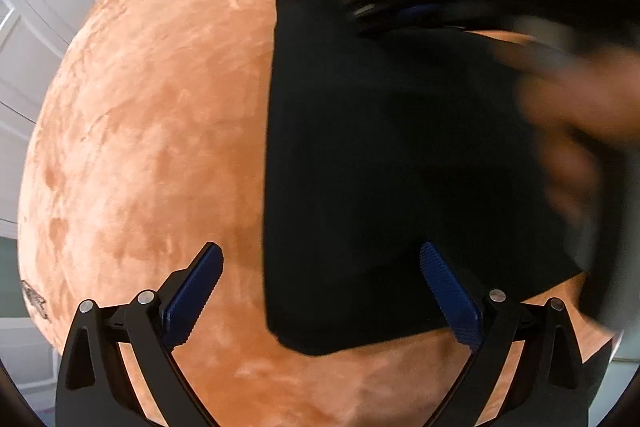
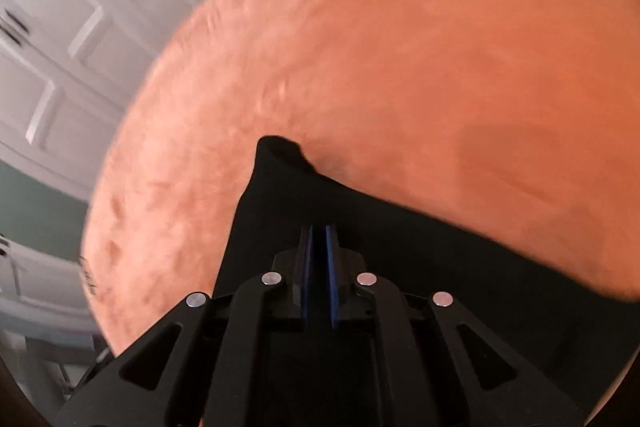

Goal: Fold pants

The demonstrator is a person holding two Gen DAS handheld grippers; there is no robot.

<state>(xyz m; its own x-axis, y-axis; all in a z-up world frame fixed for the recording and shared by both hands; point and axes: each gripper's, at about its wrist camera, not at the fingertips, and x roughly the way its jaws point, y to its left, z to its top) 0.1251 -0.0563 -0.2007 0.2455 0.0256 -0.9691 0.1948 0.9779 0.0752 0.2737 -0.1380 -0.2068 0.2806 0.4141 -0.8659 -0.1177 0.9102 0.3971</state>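
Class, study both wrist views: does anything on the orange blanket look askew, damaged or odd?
Nothing spilled or damaged. The black pants lie folded on the orange blanket. One corner sticks up above the shut right gripper, so that edge is not flat.

Fuzzy orange blanket (image 1: 152,131) spread wide, white panelled cabinet doors (image 1: 48,27) beyond its edge

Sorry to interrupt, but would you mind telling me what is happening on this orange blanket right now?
A person with a gripper in each hand is folding black pants on the orange blanket. The right gripper is shut on the fabric, lifting an edge. The left gripper stands wide open over the near edge of the pants, gripping nothing.
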